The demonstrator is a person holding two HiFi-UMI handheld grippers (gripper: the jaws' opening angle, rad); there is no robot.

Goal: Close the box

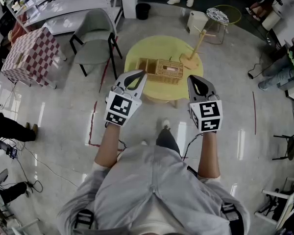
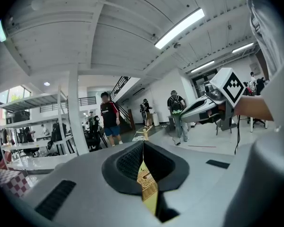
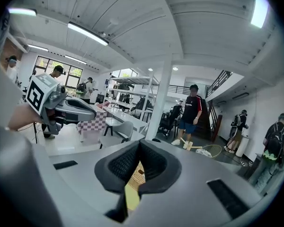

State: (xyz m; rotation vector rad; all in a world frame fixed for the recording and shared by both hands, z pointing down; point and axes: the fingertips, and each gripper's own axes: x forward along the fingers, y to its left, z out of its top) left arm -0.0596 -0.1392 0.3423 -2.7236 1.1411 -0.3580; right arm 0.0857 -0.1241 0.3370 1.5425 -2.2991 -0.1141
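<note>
Too small to tell whether the box (image 1: 169,70) is open.

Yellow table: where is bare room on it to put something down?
Bare: the far part of the yellow table, behind the wicker box, and the near strip before it. Crowded: the middle, and the right side by the wooden stand.

Grey chair (image 1: 95,33) beside round yellow table (image 1: 139,53); wooden stand (image 1: 190,60) on table; checkered table (image 1: 29,55) far left.

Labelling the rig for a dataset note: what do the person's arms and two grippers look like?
The left hand-held gripper and right hand-held gripper are light grey with black lining, each carrying a white cube of black square markers. The person wears grey short sleeves.
</note>
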